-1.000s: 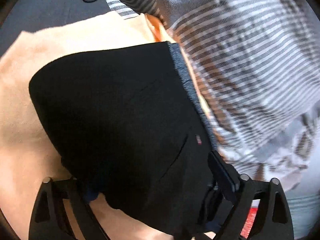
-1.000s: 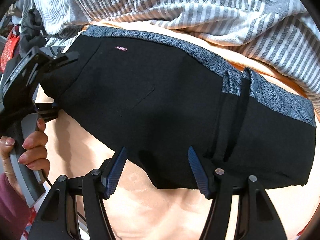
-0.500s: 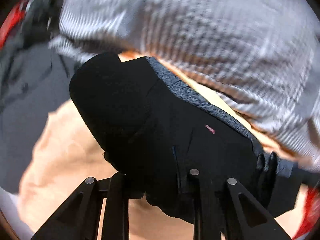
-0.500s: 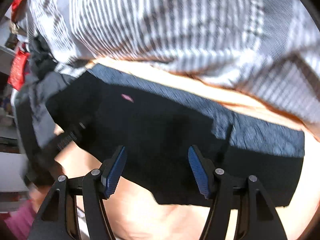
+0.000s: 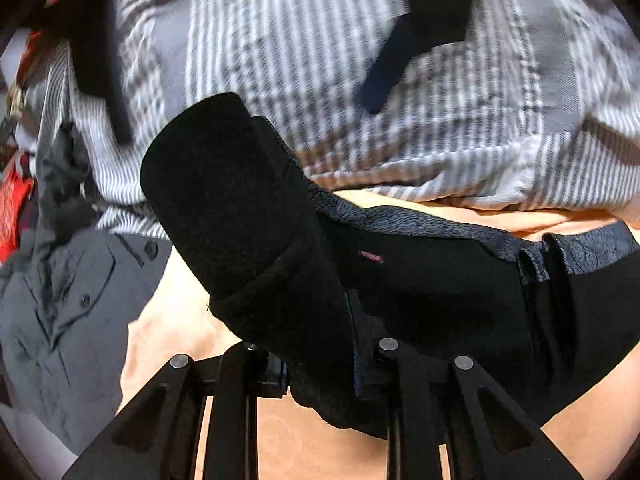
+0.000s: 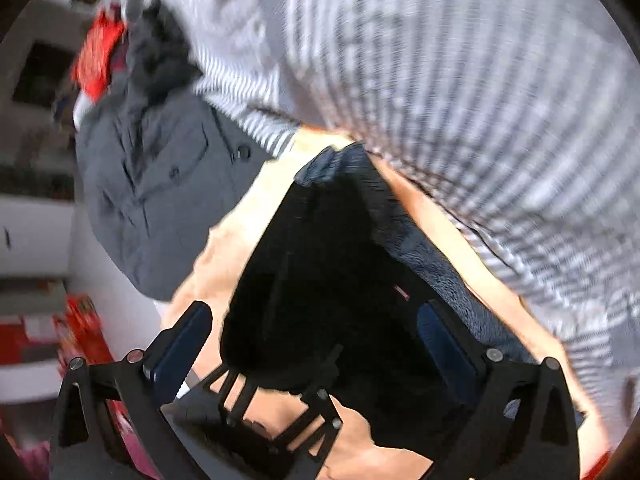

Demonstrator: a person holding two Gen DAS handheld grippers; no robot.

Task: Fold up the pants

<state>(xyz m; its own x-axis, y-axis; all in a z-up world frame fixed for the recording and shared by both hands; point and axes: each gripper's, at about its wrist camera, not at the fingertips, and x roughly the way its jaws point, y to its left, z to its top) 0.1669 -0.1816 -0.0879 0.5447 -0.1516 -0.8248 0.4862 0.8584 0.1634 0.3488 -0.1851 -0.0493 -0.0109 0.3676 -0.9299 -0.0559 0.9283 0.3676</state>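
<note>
The black pants (image 5: pixel 420 292) with a grey patterned waistband (image 5: pixel 420 220) lie folded on an orange cloth (image 5: pixel 176 320). My left gripper (image 5: pixel 320 360) is shut on the left end of the pants and lifts a thick black fold (image 5: pixel 224 208) up and over. In the right wrist view the pants (image 6: pixel 328 272) sit between the fingers of my right gripper (image 6: pixel 316 344), which is open and hovers over them. The left gripper's frame (image 6: pixel 280 408) shows just below the pants there.
A grey-and-white striped blanket (image 5: pixel 400 100) covers the far side. A grey buttoned garment (image 5: pixel 68 304) lies to the left, also in the right wrist view (image 6: pixel 152 200). Red items (image 5: pixel 16 200) sit at the far left edge.
My left gripper closed on the pants' left end and lifted it, folding it over toward the right. My right gripper swung round to the left over the pants and stayed open.
</note>
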